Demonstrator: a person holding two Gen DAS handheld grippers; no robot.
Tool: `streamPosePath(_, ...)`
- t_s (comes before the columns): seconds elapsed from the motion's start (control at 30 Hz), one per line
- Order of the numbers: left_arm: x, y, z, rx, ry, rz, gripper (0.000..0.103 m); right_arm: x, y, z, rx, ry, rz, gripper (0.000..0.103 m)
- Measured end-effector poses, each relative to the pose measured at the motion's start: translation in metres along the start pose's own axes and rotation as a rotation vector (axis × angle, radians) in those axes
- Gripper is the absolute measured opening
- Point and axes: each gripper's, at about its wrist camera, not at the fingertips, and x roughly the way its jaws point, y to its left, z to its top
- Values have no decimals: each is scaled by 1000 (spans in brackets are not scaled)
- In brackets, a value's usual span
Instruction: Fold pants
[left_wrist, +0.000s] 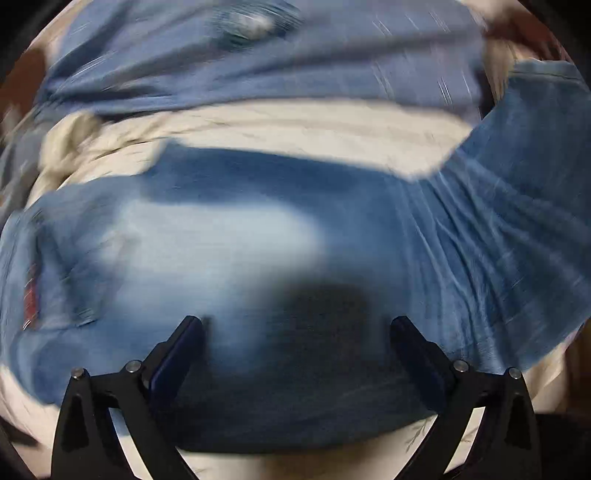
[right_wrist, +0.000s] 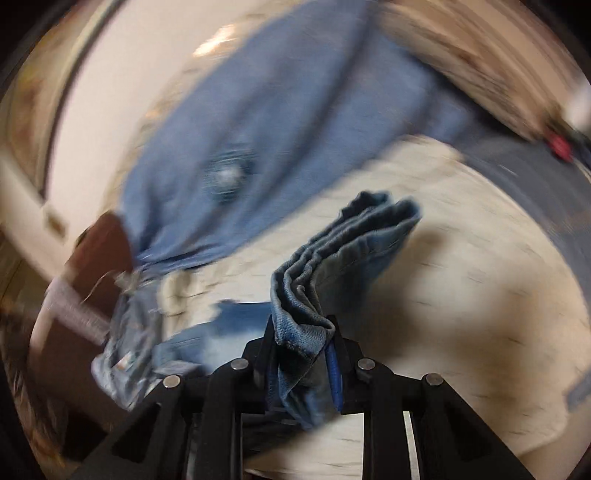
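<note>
A pair of blue jeans lies spread on a cream bedsheet, with a faded pale patch in the middle. My left gripper is open and empty just above the denim, fingers wide apart. My right gripper is shut on the jeans' stacked leg hems, which stick up from between the jaws above the bed. The rest of the jeans trails down to the left in the right wrist view. Both views are motion-blurred.
A lighter blue garment with a frayed spot lies at the far side of the bed; it also shows in the right wrist view. A brown surface and a pale wall lie to the left.
</note>
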Motion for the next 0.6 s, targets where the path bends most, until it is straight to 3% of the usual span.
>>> streamPosePath(0.13, -56, 84, -6, -219, -119, 36, 101, 49, 63, -25, -103, 82, 106, 24)
streamPosePath(0.23, -82, 142, -16, -366, -154, 86, 101, 101, 78, -59, -101, 189, 154, 25)
streamPosePath(0.27, -85, 152, -17, -383, -152, 97, 101, 125, 77, -73, -85, 238, 175, 28)
streamPosePath(0.37, -88, 165, -21, -385, -109, 101, 101, 190, 51, -117, -21, 436, 158, 58)
streamPosePath(0.43, -92, 161, -19, -377, -111, 78, 101, 178, 41, -119, 11, 354, 231, 59)
streamPosePath(0.5, -98, 150, -10, -353, -124, 52, 101, 155, 35, -109, 65, 334, 300, 68)
streamPosePath(0.6, -104, 123, 12, -288, -150, -27, 101, 115, 17, -92, 80, 215, 299, 75)
